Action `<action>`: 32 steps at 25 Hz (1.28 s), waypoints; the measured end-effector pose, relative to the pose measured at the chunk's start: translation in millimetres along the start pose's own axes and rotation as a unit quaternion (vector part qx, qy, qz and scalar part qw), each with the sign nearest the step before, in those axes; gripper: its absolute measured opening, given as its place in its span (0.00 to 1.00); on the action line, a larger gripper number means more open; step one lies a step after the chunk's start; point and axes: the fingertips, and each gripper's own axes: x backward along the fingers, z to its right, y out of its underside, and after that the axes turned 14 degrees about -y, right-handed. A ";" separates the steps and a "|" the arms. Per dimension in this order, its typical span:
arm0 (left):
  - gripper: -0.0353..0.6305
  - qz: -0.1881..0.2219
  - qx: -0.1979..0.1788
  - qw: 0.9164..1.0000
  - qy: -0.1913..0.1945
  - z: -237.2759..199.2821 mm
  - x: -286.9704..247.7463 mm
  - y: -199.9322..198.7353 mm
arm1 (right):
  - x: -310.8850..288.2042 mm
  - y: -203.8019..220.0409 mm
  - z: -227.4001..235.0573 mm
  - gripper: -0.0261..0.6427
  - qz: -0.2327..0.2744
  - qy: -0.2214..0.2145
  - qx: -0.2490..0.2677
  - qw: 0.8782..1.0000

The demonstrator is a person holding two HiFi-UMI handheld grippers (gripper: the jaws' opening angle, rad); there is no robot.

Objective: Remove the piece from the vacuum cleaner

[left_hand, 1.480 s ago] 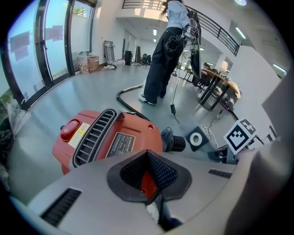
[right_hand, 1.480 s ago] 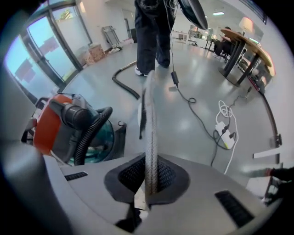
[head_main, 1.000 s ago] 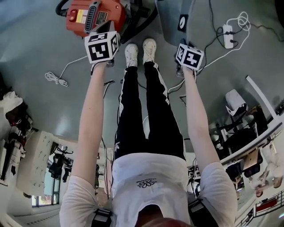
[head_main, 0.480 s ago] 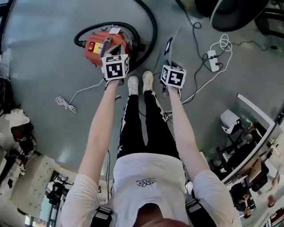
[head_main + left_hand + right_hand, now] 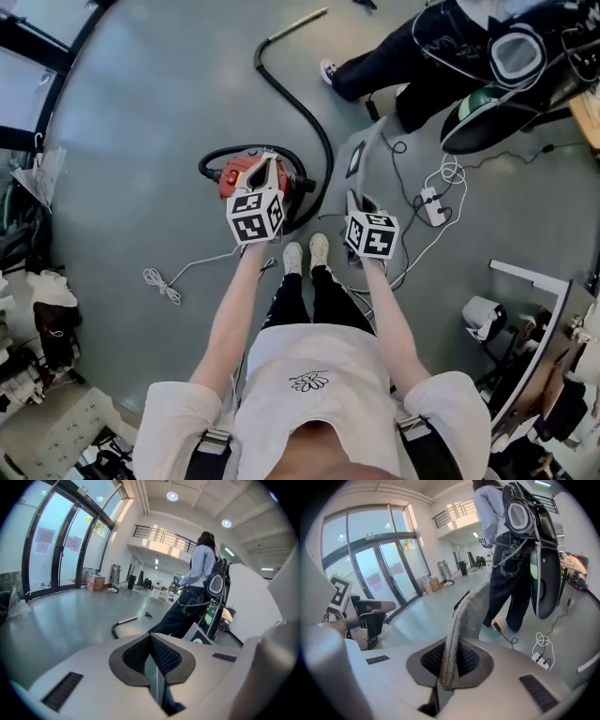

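The red vacuum cleaner sits on the grey floor in front of my shoes, and its black hose curves away to a wand. My right gripper is shut on a flat grey piece with a black label. In the right gripper view that piece stands edge-on between the jaws, showing a mesh rim. My left gripper hangs over the vacuum's near end. The left gripper view shows its pads pressed together with nothing between them.
Another person with a backpack rig stands at the far right. A white power strip and its cables lie right of my feet, and a coiled white cord lies to the left. Desks and gear crowd the right edge.
The head view has risen, so the floor and vacuum look smaller and farther. Both grippers have lifted with it. The right one still holds the grey piece.
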 end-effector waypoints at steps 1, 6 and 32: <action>0.06 0.017 0.003 1.000 0.007 3.1 16.4 -15.5 | 12.7 -16.9 -14.3 0.07 0.017 -0.012 0.005 1.000; 0.06 0.120 -0.034 0.992 0.027 12.8 95.3 -98.8 | 73.1 -108.7 -81.8 0.07 0.100 -0.081 0.055 0.990; 0.06 0.294 -0.018 0.956 0.018 15.2 215.9 -195.8 | 166.5 -193.1 -201.3 0.07 0.222 -0.171 0.188 0.941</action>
